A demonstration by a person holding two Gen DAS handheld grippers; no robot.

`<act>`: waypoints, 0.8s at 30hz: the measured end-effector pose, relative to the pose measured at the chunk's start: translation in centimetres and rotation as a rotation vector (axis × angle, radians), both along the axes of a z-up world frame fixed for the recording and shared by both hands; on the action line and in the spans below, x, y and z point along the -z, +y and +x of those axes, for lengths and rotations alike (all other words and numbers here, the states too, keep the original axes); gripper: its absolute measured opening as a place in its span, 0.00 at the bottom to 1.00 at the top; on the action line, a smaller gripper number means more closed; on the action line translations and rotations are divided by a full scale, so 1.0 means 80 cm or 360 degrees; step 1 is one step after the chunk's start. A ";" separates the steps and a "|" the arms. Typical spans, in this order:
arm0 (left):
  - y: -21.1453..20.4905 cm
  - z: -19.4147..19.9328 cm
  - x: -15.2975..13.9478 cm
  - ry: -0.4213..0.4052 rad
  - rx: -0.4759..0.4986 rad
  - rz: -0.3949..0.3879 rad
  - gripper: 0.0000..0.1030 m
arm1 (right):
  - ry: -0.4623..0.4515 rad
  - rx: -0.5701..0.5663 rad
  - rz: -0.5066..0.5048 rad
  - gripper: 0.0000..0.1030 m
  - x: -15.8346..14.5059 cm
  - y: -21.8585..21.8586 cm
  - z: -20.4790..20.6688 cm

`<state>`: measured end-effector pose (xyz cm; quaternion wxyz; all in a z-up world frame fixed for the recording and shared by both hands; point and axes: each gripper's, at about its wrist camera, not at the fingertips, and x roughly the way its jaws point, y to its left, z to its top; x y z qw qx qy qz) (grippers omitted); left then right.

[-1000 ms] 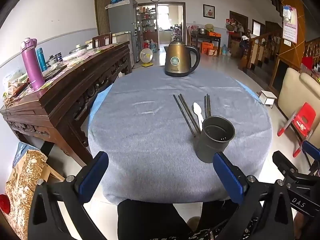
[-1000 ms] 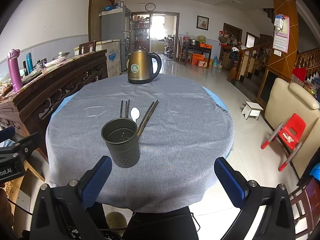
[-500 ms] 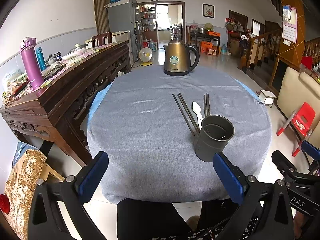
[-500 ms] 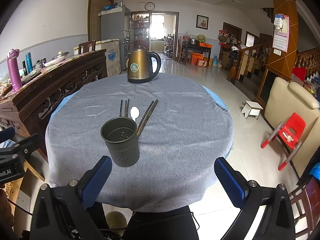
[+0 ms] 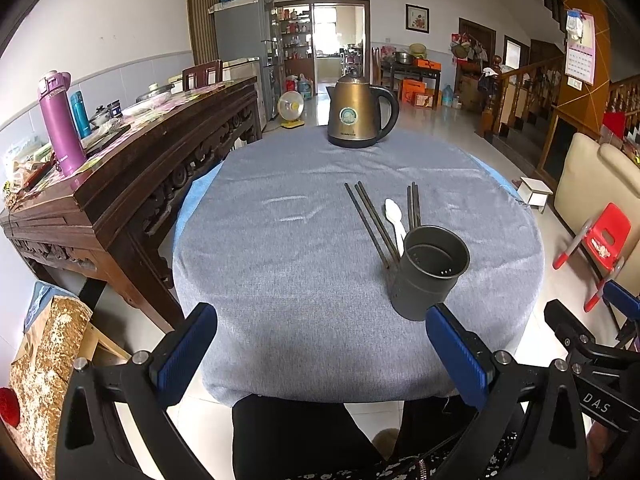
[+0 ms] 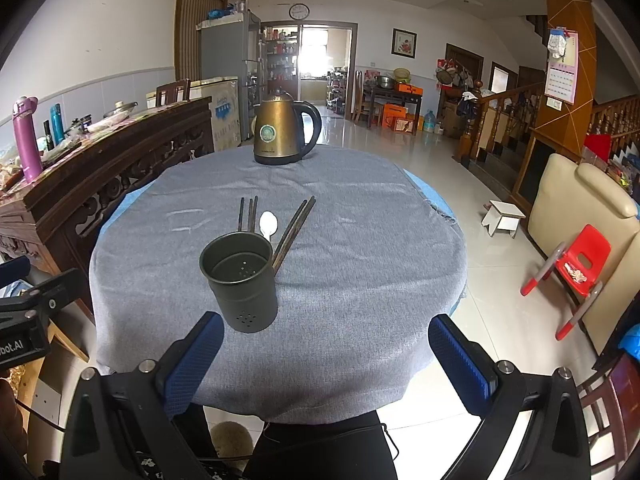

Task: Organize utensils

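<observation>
A dark grey perforated utensil cup [image 5: 429,272] stands upright and empty on the round table with a grey cloth [image 5: 300,260]; it also shows in the right wrist view [image 6: 241,280]. Behind it lie a pair of dark chopsticks [image 5: 370,220], a white spoon [image 5: 395,218] and a second dark pair [image 5: 413,204]. In the right wrist view they are the left pair [image 6: 248,213], the spoon [image 6: 268,224] and the right pair [image 6: 295,227]. My left gripper [image 5: 320,352] and right gripper [image 6: 326,364] are open and empty, at the near table edge.
A bronze electric kettle [image 5: 356,110] stands at the far side of the table. A carved wooden sideboard [image 5: 120,184] with bottles stands to the left. A red child's chair [image 6: 576,276] and a cream sofa [image 6: 580,200] are on the right.
Both grippers have edged slightly forward toward the table. Nothing on the table has moved.
</observation>
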<state>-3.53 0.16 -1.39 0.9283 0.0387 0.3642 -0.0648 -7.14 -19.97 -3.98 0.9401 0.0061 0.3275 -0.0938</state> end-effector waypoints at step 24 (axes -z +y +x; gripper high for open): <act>0.007 0.324 0.072 0.0406 -0.0125 -0.0181 0.78 | 0.0460 -0.0090 0.0547 0.76 0.056 -0.133 0.287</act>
